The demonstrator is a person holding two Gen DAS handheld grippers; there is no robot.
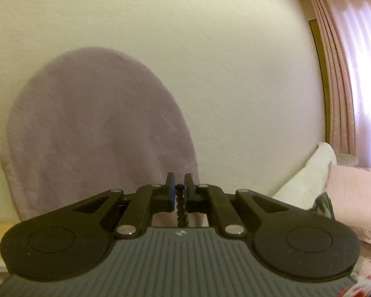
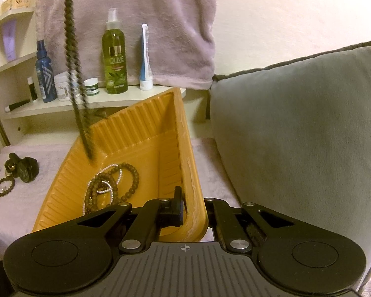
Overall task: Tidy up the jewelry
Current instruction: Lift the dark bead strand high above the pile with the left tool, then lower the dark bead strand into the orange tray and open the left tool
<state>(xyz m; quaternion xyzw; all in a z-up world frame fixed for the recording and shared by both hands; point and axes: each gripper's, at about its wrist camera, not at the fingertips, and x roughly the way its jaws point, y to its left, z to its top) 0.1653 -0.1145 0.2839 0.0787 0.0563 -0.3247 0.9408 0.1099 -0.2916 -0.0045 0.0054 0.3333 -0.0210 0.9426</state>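
While the tray [image 2: 146, 133] is gripped at its rim by the closed right gripper [image 2: 185, 210] and kept tilted, a dark bead strand [image 1: 180, 205] is pinched between the nearly closed jaws of the left gripper [image 1: 180, 193]. It is seen hanging down into the tray, where necklaces [image 2: 111, 180] are already lying. A bracelet [image 2: 3, 185] is left on the cloth [image 2: 12, 205].
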